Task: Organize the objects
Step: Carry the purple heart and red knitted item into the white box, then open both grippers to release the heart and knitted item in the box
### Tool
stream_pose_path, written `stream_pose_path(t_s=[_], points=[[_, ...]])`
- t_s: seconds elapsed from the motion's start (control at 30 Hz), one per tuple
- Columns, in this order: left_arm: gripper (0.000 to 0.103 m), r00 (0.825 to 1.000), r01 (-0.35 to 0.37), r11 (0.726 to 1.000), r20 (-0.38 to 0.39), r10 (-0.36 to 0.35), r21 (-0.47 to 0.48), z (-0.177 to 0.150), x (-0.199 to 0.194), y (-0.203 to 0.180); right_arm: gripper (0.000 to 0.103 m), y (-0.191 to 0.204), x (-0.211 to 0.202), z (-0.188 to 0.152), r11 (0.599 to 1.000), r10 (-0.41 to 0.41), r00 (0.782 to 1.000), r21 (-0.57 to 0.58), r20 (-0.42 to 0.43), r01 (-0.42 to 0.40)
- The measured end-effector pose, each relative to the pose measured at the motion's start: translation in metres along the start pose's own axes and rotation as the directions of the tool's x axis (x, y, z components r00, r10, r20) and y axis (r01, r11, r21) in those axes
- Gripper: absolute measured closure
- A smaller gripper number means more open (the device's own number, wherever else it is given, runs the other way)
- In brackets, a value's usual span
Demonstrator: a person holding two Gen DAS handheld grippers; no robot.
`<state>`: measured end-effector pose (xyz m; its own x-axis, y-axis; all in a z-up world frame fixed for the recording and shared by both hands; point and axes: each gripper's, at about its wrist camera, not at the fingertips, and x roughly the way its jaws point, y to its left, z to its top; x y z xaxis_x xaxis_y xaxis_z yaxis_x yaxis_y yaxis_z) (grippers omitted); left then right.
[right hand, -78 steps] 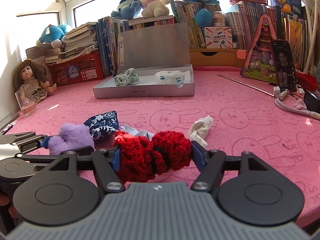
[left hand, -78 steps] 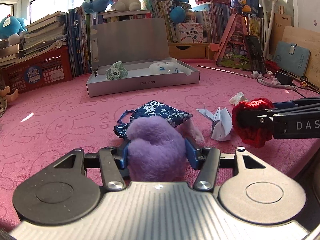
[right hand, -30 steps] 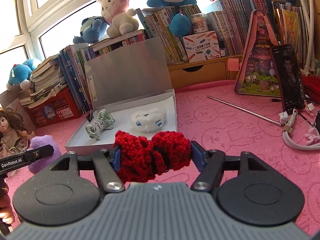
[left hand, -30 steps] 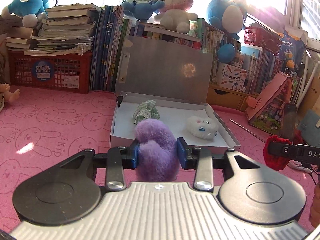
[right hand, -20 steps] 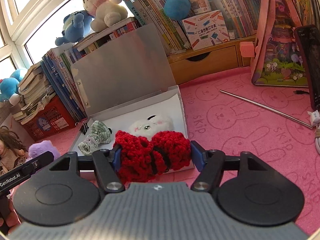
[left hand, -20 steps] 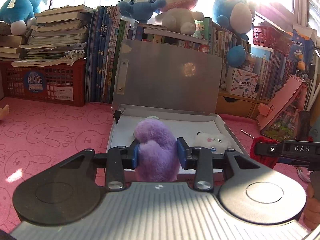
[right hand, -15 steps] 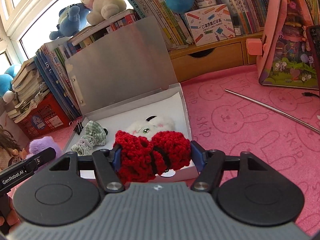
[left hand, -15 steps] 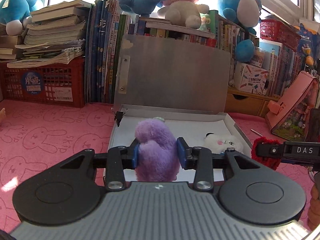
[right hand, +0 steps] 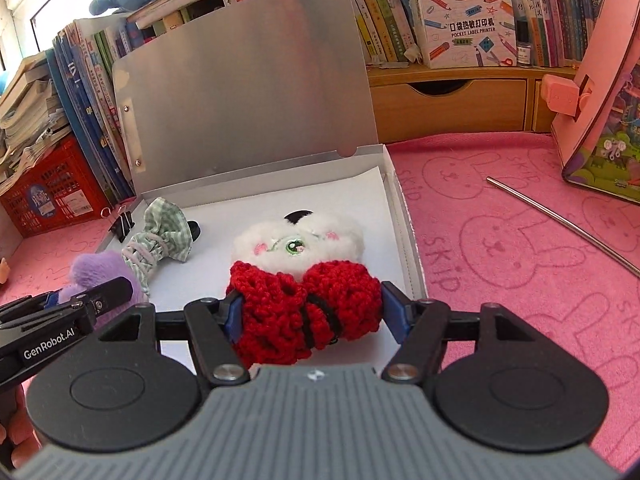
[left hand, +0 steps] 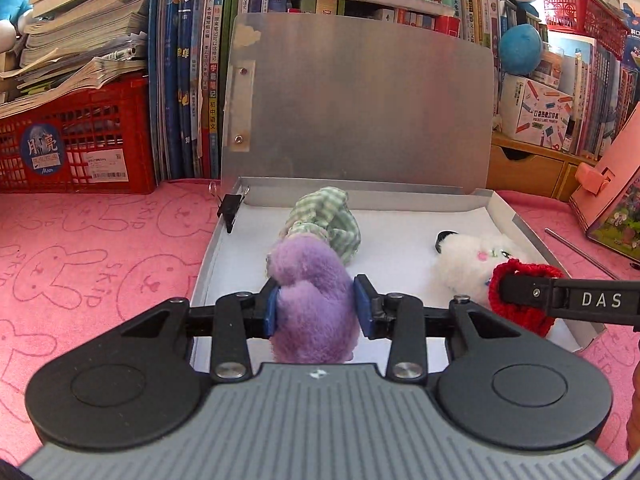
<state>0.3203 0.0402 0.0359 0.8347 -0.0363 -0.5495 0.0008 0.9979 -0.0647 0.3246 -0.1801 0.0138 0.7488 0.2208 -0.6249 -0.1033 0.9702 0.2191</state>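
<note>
While over the open box (left hand: 524,224), left tool (left hand: 316,306) grasping purple plush (left hand: 312,300), right tool (right hand: 312,312) grasping red crochet (right hand: 304,304)

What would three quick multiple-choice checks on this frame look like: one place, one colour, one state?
1. Where does the green checked fabric piece lie?
A. in the open grey box
B. on the pink mat
C. in the red crate

2. What colour is the crochet piece in the right tongs?
A. blue
B. red
C. yellow

3. What state are the left tongs in?
A. open, nothing between them
B. out of view
C. shut on the purple plush

Key: 1 A, it rests on the box's white floor; 2 B, red yarn fills the pads; 3 C, both blue pads press the plush.
</note>
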Motion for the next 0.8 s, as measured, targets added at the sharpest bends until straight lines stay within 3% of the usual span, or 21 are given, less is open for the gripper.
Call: stream_pose_path(t_s=[0.27,0.67,0.8], points=[[0.060,1.000,-0.017,1.000,-0.003,0.017,-0.018,0.009,0.026,0.007,0.035,-0.002,0.020,0.011,1.000,-0.020,1.000,-0.003,0.006,0.020],[0.059,0.999,-0.032,0.999,0.019,0.031,0.016,0.010,0.028,0.002,0.030,-0.002,0.025,0.011,1.000,-0.020,1.000,0.003,0.003,0.020],[0.047,0.999,-0.038,0.999,0.037,0.037,0.035,0.008,0.018,-0.001,0.024,-0.001,0.019,0.010,1.000,-0.010,1.000,-0.013,-0.007,0.010]])
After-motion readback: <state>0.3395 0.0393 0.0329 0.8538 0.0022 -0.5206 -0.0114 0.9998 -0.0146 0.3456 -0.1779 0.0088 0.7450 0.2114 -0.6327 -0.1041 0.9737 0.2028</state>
